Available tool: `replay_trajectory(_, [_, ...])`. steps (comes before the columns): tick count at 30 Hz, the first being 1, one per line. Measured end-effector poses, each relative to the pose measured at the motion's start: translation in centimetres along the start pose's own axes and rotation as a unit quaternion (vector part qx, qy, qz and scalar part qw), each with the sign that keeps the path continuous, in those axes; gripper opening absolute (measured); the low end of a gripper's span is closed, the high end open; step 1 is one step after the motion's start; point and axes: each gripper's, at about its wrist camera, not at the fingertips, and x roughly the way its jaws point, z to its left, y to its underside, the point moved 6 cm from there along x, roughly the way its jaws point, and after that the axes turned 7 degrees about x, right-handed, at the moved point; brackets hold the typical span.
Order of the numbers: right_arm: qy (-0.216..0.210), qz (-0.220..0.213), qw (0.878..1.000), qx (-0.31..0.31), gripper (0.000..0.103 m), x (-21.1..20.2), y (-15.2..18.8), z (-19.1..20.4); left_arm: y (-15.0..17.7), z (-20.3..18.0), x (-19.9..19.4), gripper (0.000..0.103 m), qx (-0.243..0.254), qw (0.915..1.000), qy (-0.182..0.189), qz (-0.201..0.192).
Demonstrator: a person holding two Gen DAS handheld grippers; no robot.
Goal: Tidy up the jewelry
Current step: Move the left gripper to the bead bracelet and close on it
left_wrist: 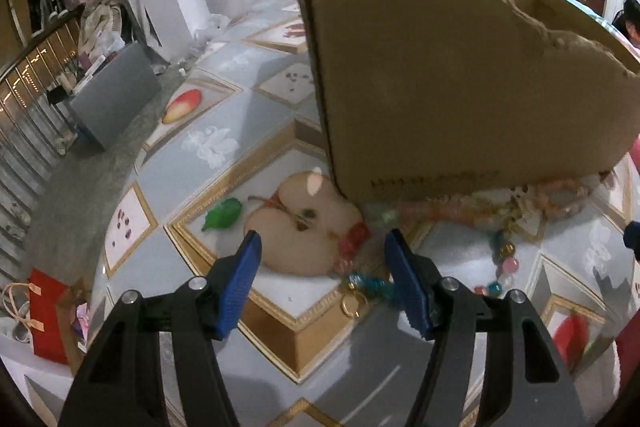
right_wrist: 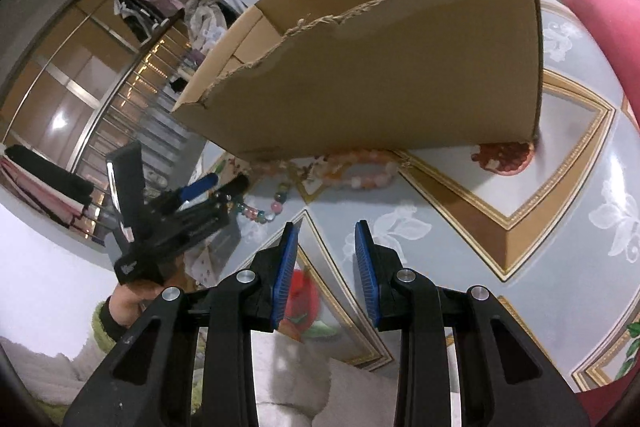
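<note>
— Ahead of my left gripper [left_wrist: 322, 241], what lies on the cloth?

— Just beyond its blue pads sits the torn brown cardboard box [left_wrist: 460, 87], open at the top, on the grey-blue tablecloth printed with gold frames and fruit [left_wrist: 224, 131]. Against the box's near bottom edge lies a pink and peach beaded bracelet [left_wrist: 560, 201]. Closer to me, off the right-hand pad, a string of mixed coloured glass beads [left_wrist: 505, 265] curls away, and a small gold ring with turquoise beads [left_wrist: 354, 303] lies right beside that pad's tip. Red beads [left_wrist: 354, 239] rest on the printed apple half between the pads.

— Are those jaws on anything?

— No, they stand wide apart and empty, above the cloth.

— And your right gripper [right_wrist: 327, 227]?

— Its jaws are partly apart with nothing between them, only cloth below. The same box [right_wrist: 380, 79] is ahead of it, the peach bracelet [right_wrist: 360, 171] under the box's near edge, the coloured beads [right_wrist: 264, 213] ahead and to the left. Further left I see my other gripper [right_wrist: 218, 187], held in a hand [right_wrist: 132, 301] with a green cuff.
</note>
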Motion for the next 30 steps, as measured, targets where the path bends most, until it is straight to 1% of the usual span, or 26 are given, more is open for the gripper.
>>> replay_trajectory(6, [0.001, 0.008, 1.0, 0.001, 0.03, 0.5, 0.1, -0.6, 1.8, 0.0, -1.1, 0.062, -0.002, 0.9997, 0.021, 0.013])
replay_trajectory(8, [0.001, 0.009, 1.0, -0.001, 0.03, -0.1, 0.5, -1.1, 2.4, -0.2, -1.5, 0.062, -0.003, 0.9995, 0.027, 0.017])
replay_trajectory(13, [0.006, 0.006, 1.0, -0.015, 0.03, 0.1, 0.5, -0.7, 4.3, -0.3, -2.7, 0.062, -0.013, 0.9985, 0.046, 0.027])
replay_trajectory(18, [0.007, 0.007, 1.0, -0.029, 0.03, 0.5, 1.0, 0.0, 5.7, -0.1, -4.0, 0.062, -0.023, 0.9981, 0.05, 0.027])
replay_trajectory(23, [0.002, 0.009, 0.999, -0.039, 0.03, 1.1, 1.3, 0.8, 6.0, -0.3, -4.7, 0.053, -0.035, 0.997, 0.068, 0.014])
replay_trajectory(28, [-0.007, 0.004, 0.997, -0.075, 0.029, 1.9, 1.2, 2.5, 5.8, -0.8, -5.1, 0.038, -0.037, 0.9955, 0.088, 0.009])
replay_trajectory(30, [-0.013, 0.003, 0.995, -0.097, 0.026, 2.6, 1.2, 3.6, 5.7, -1.0, -5.1, 0.033, -0.035, 0.9951, 0.092, 0.008])
